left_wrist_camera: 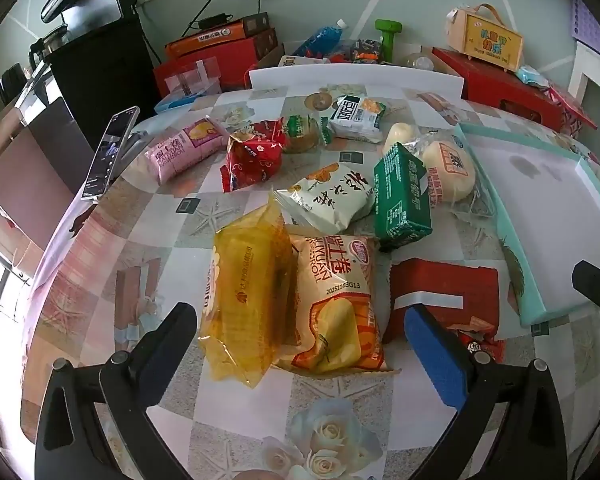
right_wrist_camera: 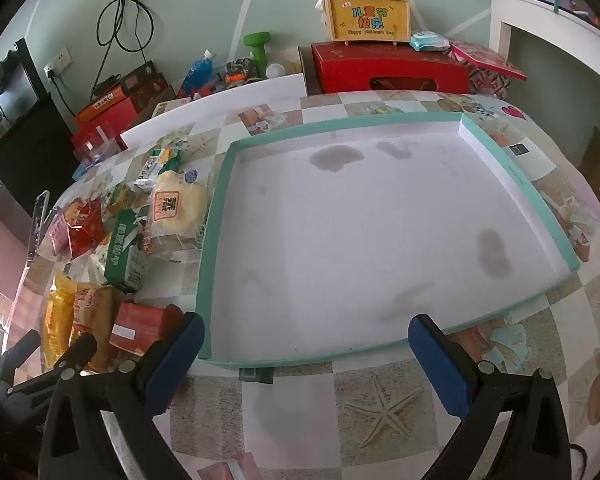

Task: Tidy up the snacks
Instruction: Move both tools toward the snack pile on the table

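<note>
Left wrist: hand-held gripper (left_wrist_camera: 300, 344) spread wide above yellow snack pack (left_wrist_camera: 248, 300).

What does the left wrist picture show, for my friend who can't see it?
The open left claw hovers over a yellow snack packet and an orange roll packet on a patterned table. More snacks lie behind, beside a teal-edged tray.

Pale green wall (right_wrist_camera: 284, 4) with white diagonal stripes rises at twelve o'clock. A black cabinet (left_wrist_camera: 100, 76) stands at ten o'clock. Daylight enters at eight o'clock.
</note>
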Tool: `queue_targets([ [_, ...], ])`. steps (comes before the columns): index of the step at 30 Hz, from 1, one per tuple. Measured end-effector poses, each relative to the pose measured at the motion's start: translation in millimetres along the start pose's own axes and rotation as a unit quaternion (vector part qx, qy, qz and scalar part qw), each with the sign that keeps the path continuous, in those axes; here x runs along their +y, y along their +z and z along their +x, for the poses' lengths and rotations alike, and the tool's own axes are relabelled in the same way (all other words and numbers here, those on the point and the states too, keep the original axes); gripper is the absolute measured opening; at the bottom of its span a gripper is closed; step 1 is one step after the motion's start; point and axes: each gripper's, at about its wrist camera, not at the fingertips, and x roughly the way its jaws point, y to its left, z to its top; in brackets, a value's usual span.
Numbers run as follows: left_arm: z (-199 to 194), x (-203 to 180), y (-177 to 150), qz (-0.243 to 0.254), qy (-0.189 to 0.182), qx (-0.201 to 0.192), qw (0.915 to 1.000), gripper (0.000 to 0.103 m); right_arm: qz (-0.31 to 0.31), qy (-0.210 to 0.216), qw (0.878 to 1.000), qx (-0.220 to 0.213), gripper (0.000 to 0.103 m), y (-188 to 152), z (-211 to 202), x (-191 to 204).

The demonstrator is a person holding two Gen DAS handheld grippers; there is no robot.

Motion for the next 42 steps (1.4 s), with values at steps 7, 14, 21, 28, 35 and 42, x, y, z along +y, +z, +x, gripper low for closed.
queue_targets([
  [7, 2.4, 2.1, 0.6, -0.007, -0.001, 0.004, 1.0000, 0.103, -0.001, -0.002, 1.000, 0.003, 0.103, -0.4, 1.8, 0.5],
  [14, 5.0, 2.3, -0.1, -0.008, -0.001, 0.008, 0.9999, 0.103, -0.002, -0.002, 1.000, 0.004, 0.103, -1.0, 0.5, 1.3],
  [21, 7.4, 3.5, -0.7, -0.010, 0.002, 0.012, 0.9999, 0.103, -0.018, -0.024, 1.000, 0.009, 0.103, -0.9, 3.9, 2.1],
  [28, 8.5, 5.1, -0.3, -0.016, 0.004, 0.013, 0.9998, 0.103, -0.021, -0.029, 0.999, 0.009, 0.103, -1.4, 4.7, 2.3],
  [35, 8.1, 7.1, 0.5, -0.021, 0.004, 0.013, 0.9997, 0.103, -0.021, -0.028, 0.999, 0.006, 0.103, -1.3, 4.8, 2.4],
  [42, 7.1, 9.0, 1.4, -0.024, 0.003, 0.012, 0.9996, 0.103, -0.028, -0.036, 0.999, 0.008, 0.103, -0.8, 6.1, 3.9],
])
